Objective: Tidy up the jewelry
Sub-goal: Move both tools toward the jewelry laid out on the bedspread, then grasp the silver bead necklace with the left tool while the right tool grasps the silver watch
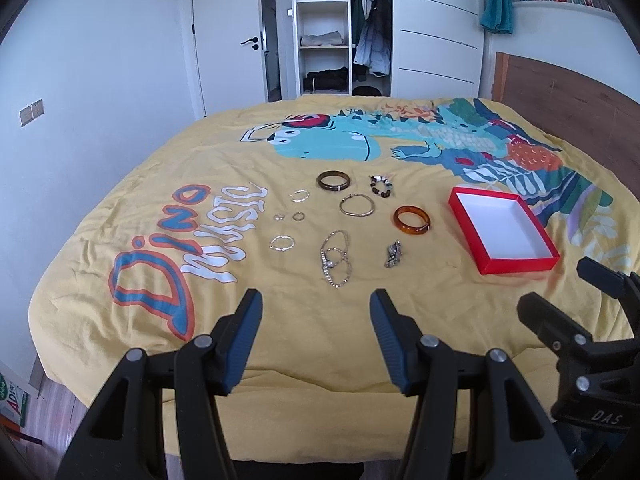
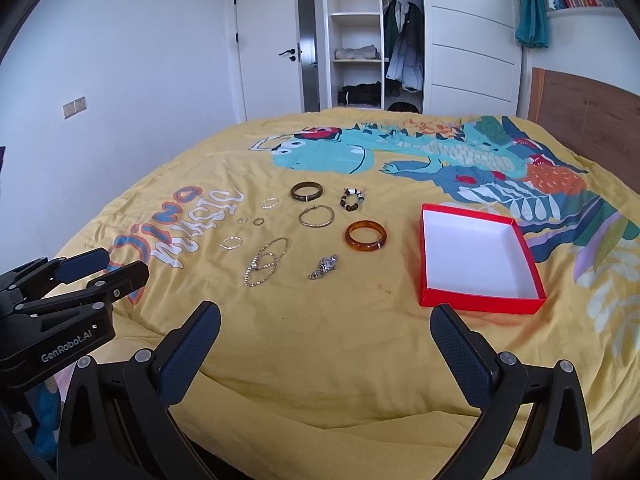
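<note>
Jewelry lies spread on a yellow dinosaur bedspread: an amber bangle, a dark bangle, a thin gold bangle, a beaded bracelet, a sparkly chain, a silver watch and several small rings. An open, empty red box lies to their right. My left gripper and right gripper are open and empty, near the front edge of the bed.
The wooden headboard is at the right. An open wardrobe and a door stand beyond the bed. The bed's front edge drops to the floor below the grippers.
</note>
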A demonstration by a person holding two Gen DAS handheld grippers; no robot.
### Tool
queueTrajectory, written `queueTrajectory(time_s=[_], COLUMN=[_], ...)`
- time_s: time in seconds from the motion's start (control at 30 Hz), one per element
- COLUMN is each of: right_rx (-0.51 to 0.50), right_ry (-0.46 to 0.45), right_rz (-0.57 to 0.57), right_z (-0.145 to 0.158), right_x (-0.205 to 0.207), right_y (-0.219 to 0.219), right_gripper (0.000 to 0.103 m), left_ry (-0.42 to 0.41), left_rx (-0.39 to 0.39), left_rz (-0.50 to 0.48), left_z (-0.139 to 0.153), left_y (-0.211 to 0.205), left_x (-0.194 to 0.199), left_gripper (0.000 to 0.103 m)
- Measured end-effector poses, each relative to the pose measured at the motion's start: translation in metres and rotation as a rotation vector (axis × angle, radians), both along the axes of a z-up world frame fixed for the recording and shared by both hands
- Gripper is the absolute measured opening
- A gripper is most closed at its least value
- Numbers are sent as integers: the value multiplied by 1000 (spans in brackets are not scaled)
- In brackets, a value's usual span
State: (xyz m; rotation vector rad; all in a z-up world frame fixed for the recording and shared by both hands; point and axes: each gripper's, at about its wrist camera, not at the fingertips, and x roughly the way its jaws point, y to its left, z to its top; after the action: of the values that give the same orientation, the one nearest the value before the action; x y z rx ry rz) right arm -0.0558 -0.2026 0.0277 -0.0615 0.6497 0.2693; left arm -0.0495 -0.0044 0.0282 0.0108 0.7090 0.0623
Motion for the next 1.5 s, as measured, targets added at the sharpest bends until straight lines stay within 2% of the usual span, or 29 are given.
queueTrajectory(time_s=[0.17, 0.33, 0.53, 0.7, 0.97, 1.2, 1.5], right_rx=[18, 36, 53, 50, 78, 106, 123], right_ry=[-14, -12, 32, 81, 150, 219, 290], right_rz=[0, 18, 18, 32, 57, 74, 76], right_z=[8, 9, -9, -28, -49, -74, -110], right_x=[-9, -12, 5, 23, 72, 130, 170], right_y=[7, 15, 18, 25, 32, 25, 14], right_gripper=[102, 97, 94, 84, 74, 58, 52], left_ry=[15, 48, 95, 110, 162, 217, 304], left_rx=[-8, -40, -78, -105, -142, -132, -149], left_rz=[6, 18, 61, 108, 65, 3, -60], left_z=[5, 0, -14, -24, -42, -68, -114], left_y=[9, 24, 45, 63, 65, 43, 18], left_x=[-5, 0, 13, 32, 76, 136, 196], left_gripper=[54, 54, 54, 54, 54, 54, 54])
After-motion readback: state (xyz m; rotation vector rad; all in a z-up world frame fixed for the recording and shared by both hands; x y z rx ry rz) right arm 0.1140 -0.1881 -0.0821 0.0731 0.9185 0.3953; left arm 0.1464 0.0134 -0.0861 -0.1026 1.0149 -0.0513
